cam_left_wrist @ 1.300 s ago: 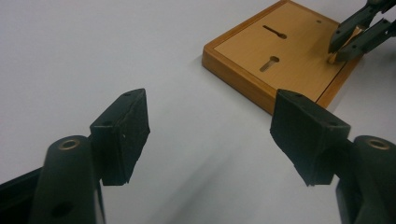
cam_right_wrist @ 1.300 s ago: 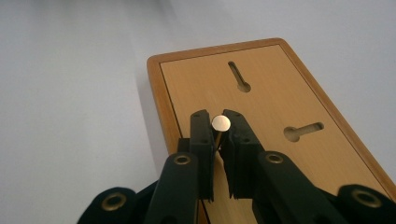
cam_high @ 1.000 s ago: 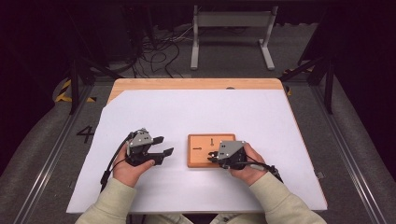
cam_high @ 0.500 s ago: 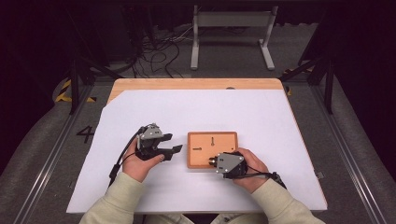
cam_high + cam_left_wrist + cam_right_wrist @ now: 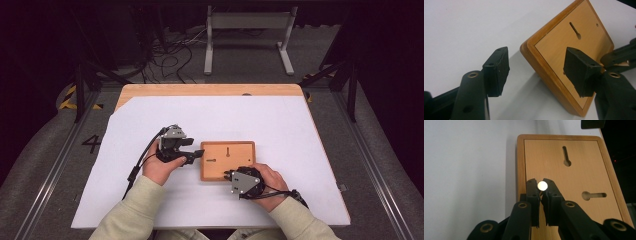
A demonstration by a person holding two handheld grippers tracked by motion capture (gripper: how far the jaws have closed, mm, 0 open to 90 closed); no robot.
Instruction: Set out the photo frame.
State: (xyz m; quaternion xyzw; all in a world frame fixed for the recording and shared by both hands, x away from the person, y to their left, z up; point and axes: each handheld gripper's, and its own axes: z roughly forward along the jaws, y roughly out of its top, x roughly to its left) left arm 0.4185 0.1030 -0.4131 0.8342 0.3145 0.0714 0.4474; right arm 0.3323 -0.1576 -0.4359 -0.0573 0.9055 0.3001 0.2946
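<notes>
holding a small round-headed pin (image 5: pixel 542 185) pinched between its jaws, the right gripper (image 5: pixel 231 174) hangs over the near edge of the wooden board (image 5: pixel 240 150), which lies flat on the white sheet (image 5: pixel 250 115) a little toward the near edge of the table (image 5: pixel 150 90). the left gripper (image 5: pixel 195 154) sits at the board's left edge, and its jaws have just been opening; they now stand wide, one pad (image 5: pixel 497 70) over bare sheet, the other over the board's face, nothing pressed between them.

the job looks like seating that pin in one of the keyhole slots (image 5: pixel 566 155). to do it well, i'd say the left jaws should straddle the board's edge and clamp it so it cannot slide, then the right brings the pin head over the round end of a slot, keeping it upright, before easing it in.

the right gripper view gives the pale pin head and both slots plainly; the high view makes the pin too small to tell. the left gripper view shows the board's raised rim (image 5: pixel 549 80) and how the jaws bracket its corner.
</notes>
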